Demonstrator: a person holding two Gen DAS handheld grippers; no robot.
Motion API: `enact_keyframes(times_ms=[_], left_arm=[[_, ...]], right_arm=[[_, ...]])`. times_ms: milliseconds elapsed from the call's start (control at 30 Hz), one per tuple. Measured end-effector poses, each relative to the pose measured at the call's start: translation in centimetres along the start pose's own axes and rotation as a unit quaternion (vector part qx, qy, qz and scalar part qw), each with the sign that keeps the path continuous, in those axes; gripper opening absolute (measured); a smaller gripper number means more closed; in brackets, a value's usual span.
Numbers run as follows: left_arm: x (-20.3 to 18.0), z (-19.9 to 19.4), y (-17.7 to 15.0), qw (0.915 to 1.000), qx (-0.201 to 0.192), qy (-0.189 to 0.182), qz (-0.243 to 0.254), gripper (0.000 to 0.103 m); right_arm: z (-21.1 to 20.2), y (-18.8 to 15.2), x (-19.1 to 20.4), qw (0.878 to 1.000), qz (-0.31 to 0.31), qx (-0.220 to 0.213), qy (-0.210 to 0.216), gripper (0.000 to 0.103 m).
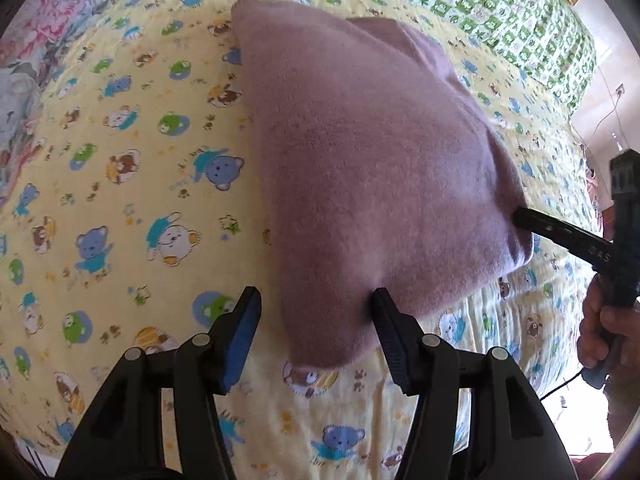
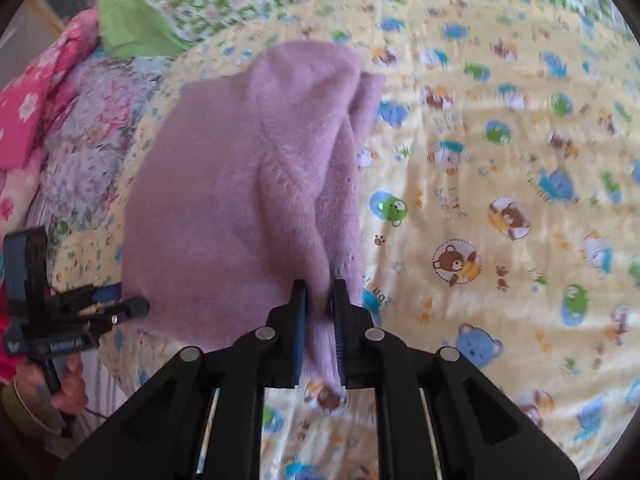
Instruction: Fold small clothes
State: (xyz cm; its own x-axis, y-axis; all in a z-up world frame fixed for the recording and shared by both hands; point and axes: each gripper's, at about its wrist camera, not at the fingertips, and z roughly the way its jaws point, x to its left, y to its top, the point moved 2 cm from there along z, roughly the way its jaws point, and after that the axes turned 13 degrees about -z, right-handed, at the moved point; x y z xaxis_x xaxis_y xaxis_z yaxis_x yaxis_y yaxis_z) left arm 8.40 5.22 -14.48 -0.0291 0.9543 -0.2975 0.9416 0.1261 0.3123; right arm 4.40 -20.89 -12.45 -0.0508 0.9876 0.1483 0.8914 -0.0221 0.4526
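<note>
Mauve fleece garment [image 1: 372, 168] spread near the middle of the yellow bear-print sheet [image 1: 120, 160], lying mostly flat but bunched into a ridge along the side nearest the right gripper [image 2: 319, 292]. Right fingers clamped on that ridge of cloth, a fold of it pinched between the pads and a tail hanging out below. Left gripper [image 1: 316, 308] at the opposite near edge, fingers wide apart, one of them touching or tucked just under the hem, the other over bare sheet; holding nothing. Soft, light, thick pile by the look of it: likely to drape and sag when lifted, to grip well against the pads, nothing fragile about it. Best taken at a corner or hem, through all layers at once. Floral bedding [image 2: 92, 120] heaped beside the sheet, green-checked quilt [image 1: 500, 12] beyond
</note>
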Motion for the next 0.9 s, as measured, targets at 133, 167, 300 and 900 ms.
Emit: enact_keyframes(times_ms=[133, 167, 300, 900], left_arm=[[1.1, 0.8, -0.6, 0.9998, 0.010, 0.006, -0.019, 0.059], [1.2, 1.0, -0.7, 0.9997, 0.012, 0.008, -0.021, 0.059], [0.4, 0.0, -1.4, 0.9996, -0.012, 0.026, -0.005, 0.058], [-3.6, -9.7, -5.9, 0.9756, -0.203, 0.083, 0.007, 0.082]], right_arm=[[1.9, -1.5, -0.5, 0.998, -0.008, 0.041, -0.040, 0.014], [2.0, -1.7, -0.8, 0.999, 0.004, 0.039, -0.035, 0.015], [-0.2, -1.8, -0.3, 0.999, 0.018, 0.003, -0.028, 0.015], [-7.8, -1.6, 7.2, 0.991, -0.076, -0.109, -0.033, 0.086]])
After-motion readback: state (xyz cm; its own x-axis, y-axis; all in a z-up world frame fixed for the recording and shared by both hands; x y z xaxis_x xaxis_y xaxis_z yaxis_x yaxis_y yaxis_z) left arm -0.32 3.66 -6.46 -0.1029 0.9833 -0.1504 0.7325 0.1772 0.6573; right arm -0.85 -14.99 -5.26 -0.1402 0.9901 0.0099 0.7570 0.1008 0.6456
